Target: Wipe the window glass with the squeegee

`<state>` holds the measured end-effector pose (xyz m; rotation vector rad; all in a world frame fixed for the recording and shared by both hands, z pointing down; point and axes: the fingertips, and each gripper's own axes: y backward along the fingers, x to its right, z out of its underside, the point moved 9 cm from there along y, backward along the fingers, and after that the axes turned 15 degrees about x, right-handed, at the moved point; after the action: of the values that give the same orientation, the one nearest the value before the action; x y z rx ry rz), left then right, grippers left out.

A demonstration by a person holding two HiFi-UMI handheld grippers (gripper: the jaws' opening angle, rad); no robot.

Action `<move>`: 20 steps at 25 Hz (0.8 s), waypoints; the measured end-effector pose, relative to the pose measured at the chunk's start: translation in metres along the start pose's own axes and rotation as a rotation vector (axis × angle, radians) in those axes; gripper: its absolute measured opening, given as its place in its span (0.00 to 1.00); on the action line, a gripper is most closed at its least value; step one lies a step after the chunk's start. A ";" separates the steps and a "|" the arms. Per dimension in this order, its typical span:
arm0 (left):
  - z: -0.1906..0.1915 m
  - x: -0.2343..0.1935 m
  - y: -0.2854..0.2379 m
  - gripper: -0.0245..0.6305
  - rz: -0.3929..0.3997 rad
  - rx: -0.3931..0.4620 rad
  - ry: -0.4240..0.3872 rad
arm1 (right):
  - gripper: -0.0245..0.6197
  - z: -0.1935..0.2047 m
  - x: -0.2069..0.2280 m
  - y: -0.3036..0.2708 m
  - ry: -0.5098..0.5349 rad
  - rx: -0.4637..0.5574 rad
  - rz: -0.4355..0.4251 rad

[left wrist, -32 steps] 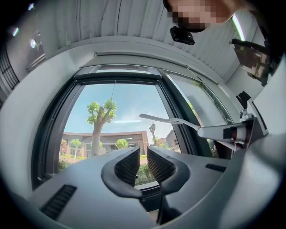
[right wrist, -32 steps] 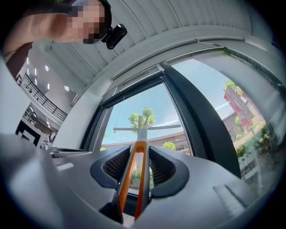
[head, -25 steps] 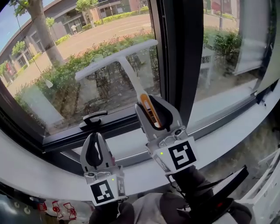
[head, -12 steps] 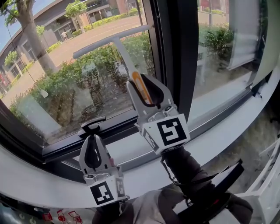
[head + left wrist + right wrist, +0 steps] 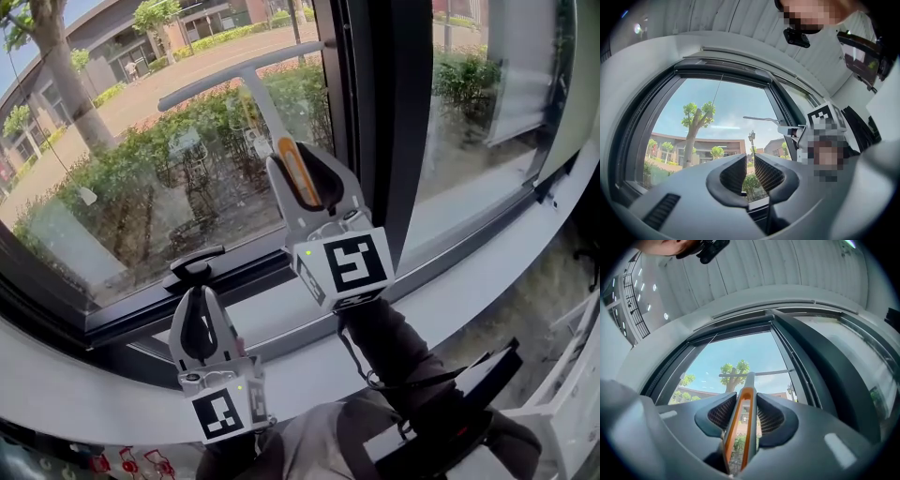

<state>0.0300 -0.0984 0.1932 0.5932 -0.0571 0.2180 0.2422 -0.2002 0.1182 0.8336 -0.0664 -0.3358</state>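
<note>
Resting low over the sill, the left gripper [image 5: 198,293] keeps the place it had a second ago. Its jaws are pressed almost together with only a slit between them, and they hold nothing. The black window handle [image 5: 195,263] lies just beyond their tips.

To the right, the squeegee [image 5: 263,105] has climbed the window glass [image 5: 131,187]. Its white blade crossed the middle of the pane a second ago and now lies well ahead of the right jaws, near the upper part of the pane. The right gripper [image 5: 304,165] has risen with it. Its jaws pinch the orange-edged handle, which runs straight out between them to the blade.

I judge this to be an upward pass, or a reach to start a stroke from the top, so the wiping is under way but far from finished. The dark mullion [image 5: 377,122] stands just right of the jaws, near the blade's end.

No container shows in any view.
</note>
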 end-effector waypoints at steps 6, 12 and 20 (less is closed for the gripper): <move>0.002 0.000 0.002 0.12 0.004 0.000 0.011 | 0.24 0.006 -0.009 -0.006 0.024 0.003 0.038; 0.002 -0.001 0.007 0.12 0.001 -0.004 0.013 | 0.24 0.010 -0.008 -0.002 0.017 0.001 0.037; 0.007 0.004 0.011 0.12 0.022 -0.050 0.016 | 0.24 0.017 -0.008 0.007 0.009 -0.012 0.032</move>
<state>0.0314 -0.0928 0.2057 0.5409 -0.0535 0.2418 0.2333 -0.2051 0.1350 0.8209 -0.0693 -0.3026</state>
